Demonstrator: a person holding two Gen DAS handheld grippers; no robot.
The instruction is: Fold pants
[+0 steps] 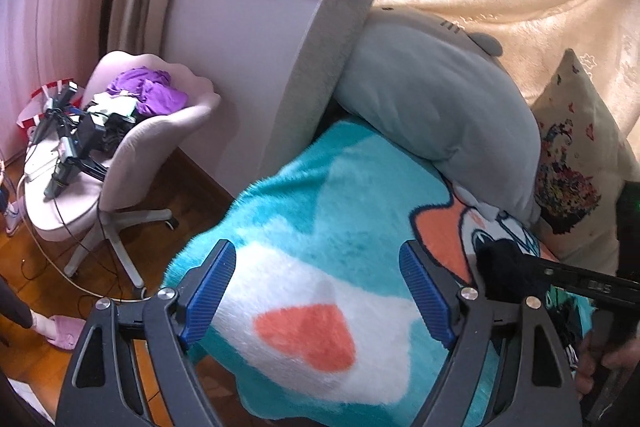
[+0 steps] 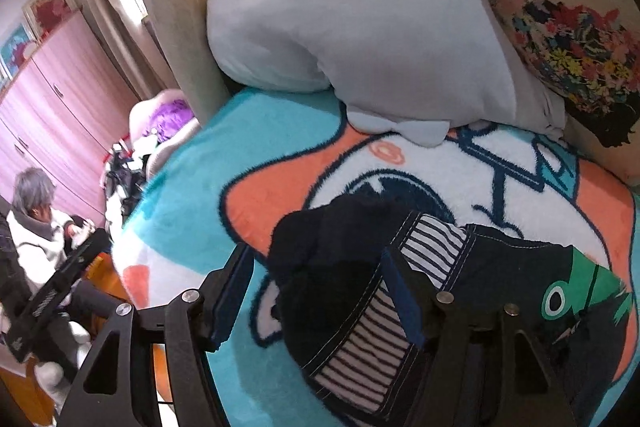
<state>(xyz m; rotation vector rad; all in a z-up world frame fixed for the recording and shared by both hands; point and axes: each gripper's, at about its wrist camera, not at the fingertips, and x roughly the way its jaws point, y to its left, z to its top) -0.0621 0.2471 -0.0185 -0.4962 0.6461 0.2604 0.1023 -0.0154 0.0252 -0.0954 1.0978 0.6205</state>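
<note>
Lying bunched, pants (image 2: pixel 360 267) orientation unclear

The pants (image 2: pixel 400 291) cover the right gripper's (image 2: pixel 316 287) far finger and run off the bottom edge.

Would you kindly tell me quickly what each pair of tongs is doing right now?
Left tongs: open, holding nothing, above the blanket.
Right tongs: open, straddling the dark pants; no grip visible.
</note>
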